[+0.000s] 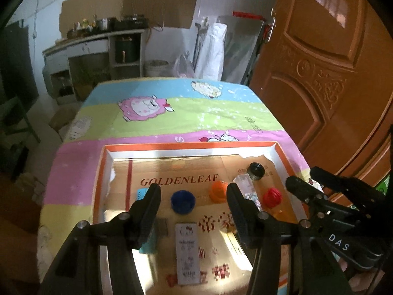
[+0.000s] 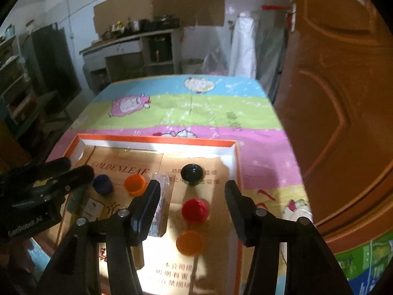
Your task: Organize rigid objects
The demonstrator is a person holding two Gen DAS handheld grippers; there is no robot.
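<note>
An orange-rimmed shallow box (image 1: 191, 145) with a gold "GOLDENLEAF" floor lies on the table. In it sit a blue cap (image 1: 183, 201), an orange cap (image 1: 218, 189), a red cap (image 1: 272, 196), a black cap (image 1: 256, 171), a clear plastic block (image 1: 246, 188), a white carton (image 1: 187, 253) and a teal comb-like piece (image 1: 147, 243). My left gripper (image 1: 194, 196) is open above the blue cap. My right gripper (image 2: 191, 194) is open over the red cap (image 2: 195, 209), with a second orange cap (image 2: 190, 243) nearer. The clear block (image 2: 162, 206) lies beside its left finger.
The table carries a striped cartoon sheep cloth (image 1: 172, 113). A brown wooden door (image 1: 326, 61) stands close on the right. A white counter with shelves (image 1: 98, 54) and a white bag (image 1: 213, 51) are at the back of the room.
</note>
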